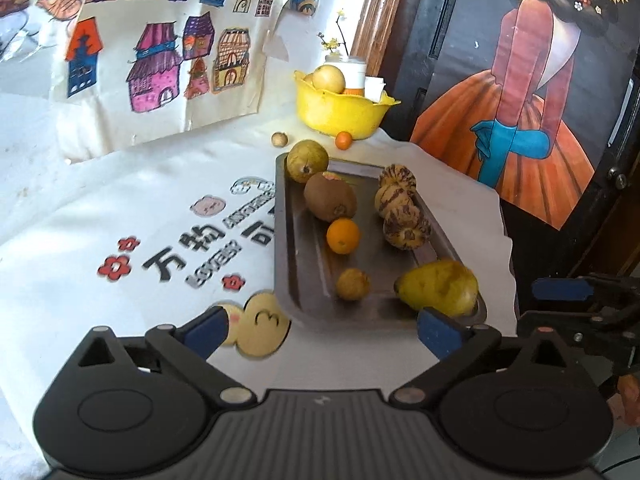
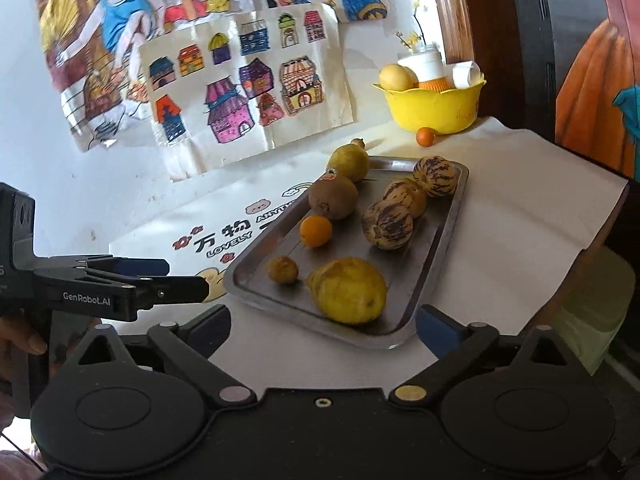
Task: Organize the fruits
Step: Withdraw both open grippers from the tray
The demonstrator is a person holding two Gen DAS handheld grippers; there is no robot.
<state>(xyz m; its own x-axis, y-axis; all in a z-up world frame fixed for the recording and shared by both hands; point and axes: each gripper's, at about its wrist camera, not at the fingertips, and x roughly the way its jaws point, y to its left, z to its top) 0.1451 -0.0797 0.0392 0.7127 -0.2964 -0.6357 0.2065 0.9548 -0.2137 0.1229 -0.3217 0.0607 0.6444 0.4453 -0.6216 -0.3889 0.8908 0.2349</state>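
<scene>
A metal tray (image 1: 304, 276) (image 2: 436, 248) holds a yellow pear (image 1: 440, 286) (image 2: 348, 290) at its near end, a small brownish fruit (image 1: 353, 284) (image 2: 283, 269), a small orange (image 1: 343, 235) (image 2: 315, 231), a kiwi (image 1: 330, 196) (image 2: 333, 196), a green pear (image 1: 307, 160) (image 2: 349, 162) and three striped melons (image 1: 406, 226) (image 2: 387, 224). My left gripper (image 1: 320, 330) is open and empty, just short of the tray's near edge. My right gripper (image 2: 322, 326) is open and empty at the tray's near edge, by the yellow pear.
A yellow bowl (image 1: 340, 114) (image 2: 436, 110) with a pale fruit and cups stands at the back. A tiny orange (image 1: 343, 140) (image 2: 425, 136) and a small brown ball (image 1: 279, 139) lie on the white cloth near it. Drawings hang on the wall behind.
</scene>
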